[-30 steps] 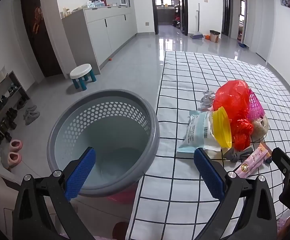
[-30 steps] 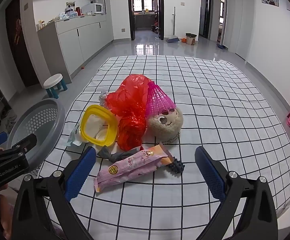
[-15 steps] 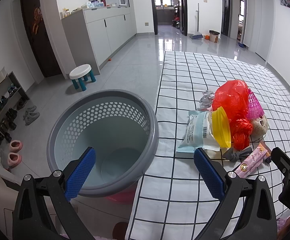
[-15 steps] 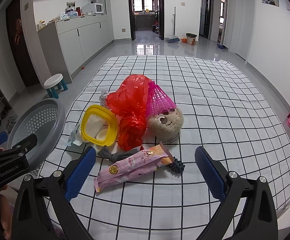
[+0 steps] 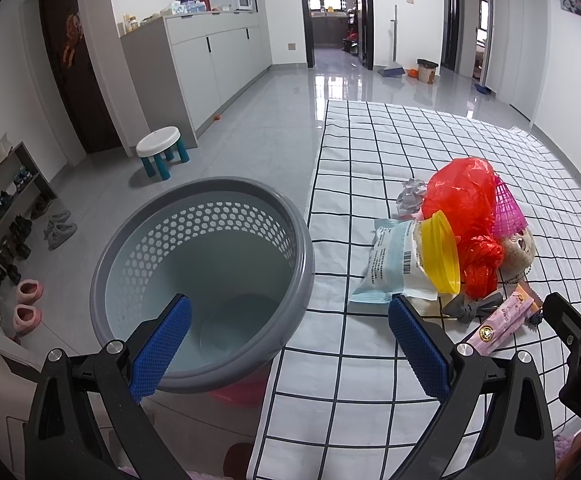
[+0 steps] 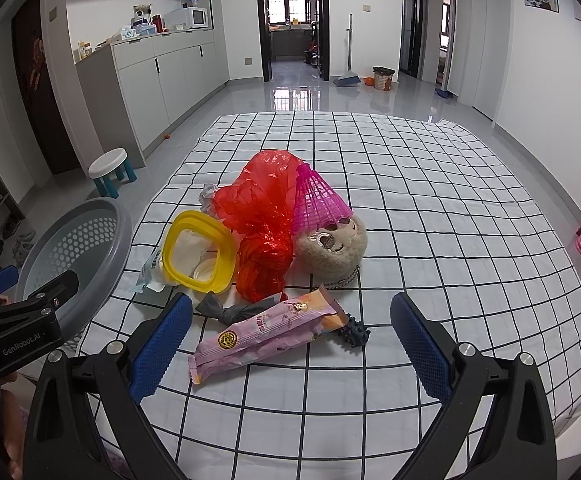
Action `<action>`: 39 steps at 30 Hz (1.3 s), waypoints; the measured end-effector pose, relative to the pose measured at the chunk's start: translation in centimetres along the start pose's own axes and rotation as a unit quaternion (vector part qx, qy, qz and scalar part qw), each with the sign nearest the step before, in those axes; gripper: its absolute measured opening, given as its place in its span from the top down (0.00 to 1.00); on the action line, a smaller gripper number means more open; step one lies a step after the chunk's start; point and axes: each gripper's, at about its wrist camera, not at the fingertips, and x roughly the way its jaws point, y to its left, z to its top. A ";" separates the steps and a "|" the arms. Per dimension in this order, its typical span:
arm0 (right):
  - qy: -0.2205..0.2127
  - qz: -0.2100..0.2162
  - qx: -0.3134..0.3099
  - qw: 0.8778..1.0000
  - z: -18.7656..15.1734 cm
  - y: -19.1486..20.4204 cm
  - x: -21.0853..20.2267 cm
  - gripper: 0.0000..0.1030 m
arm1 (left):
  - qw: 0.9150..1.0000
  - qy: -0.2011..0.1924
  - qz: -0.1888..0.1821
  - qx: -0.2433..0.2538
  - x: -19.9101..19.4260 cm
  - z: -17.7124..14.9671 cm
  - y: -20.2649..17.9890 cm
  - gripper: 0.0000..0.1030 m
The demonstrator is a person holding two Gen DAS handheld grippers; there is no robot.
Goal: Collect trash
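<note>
**Trash cluster on a checked sheet, with the basket at its left edge**

The left gripper (image 5: 288, 338) hangs with its blue fingers spread wide and empty, straddling the near rim of the grey basket (image 5: 194, 194) and the sheet's left border. The right gripper (image 6: 290, 336) is likewise spread and empty, its fingers flanking the pink wrapper (image 6: 264, 334), which lies flat and untouched nearest the camera. Behind the wrapper sit a grey scrap (image 6: 226, 312), a yellow lid (image 6: 200, 250), a red plastic bag (image 6: 264, 224), a pink shuttlecock (image 6: 316, 204) and a plush toy (image 6: 332, 248), packed together and touching. The checked sheet (image 6: 450, 208) lies bare to the right of and beyond the cluster, up to its far edge.

The left wrist view alone shows the basket's interior and a light-blue packet (image 5: 394, 266) lying partly under the lid; the right wrist view alone shows a dark spiky item (image 6: 354, 334) at the wrapper's right end and the sheet's whole right side.
</note>
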 end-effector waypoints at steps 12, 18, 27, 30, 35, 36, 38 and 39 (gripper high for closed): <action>0.003 0.005 0.000 1.000 0.0 -0.1 -0.1 0.08 | 1.000 0.000 -0.001 -0.011 0.2 0.0 0.2 0.06; 0.001 0.006 0.001 1.000 0.0 -0.1 -0.1 0.08 | 1.000 -0.004 -0.001 -0.011 0.0 0.1 0.2 0.06; 0.001 0.006 0.001 1.000 0.0 -0.1 -0.1 0.08 | 1.000 -0.012 0.004 -0.007 -0.4 0.2 0.1 0.06; 0.001 0.006 0.001 1.000 0.0 -0.1 -0.1 0.08 | 1.000 -0.014 0.004 -0.009 -0.6 0.2 0.2 0.06; 0.001 0.007 0.002 1.000 0.0 -0.2 -0.1 0.08 | 1.000 -0.015 0.005 -0.009 -0.6 0.3 0.2 0.06; 0.001 0.007 0.002 1.000 0.0 -0.2 -0.1 0.08 | 1.000 -0.015 0.005 -0.008 -0.7 0.3 0.2 0.06; 0.001 0.006 0.002 1.000 0.0 -0.2 -0.1 0.08 | 1.000 -0.015 0.005 -0.008 -0.7 0.3 0.2 0.06; 0.000 0.006 0.001 1.000 0.0 -0.2 -0.1 0.08 | 1.000 -0.015 0.005 -0.009 -0.7 0.2 0.2 0.06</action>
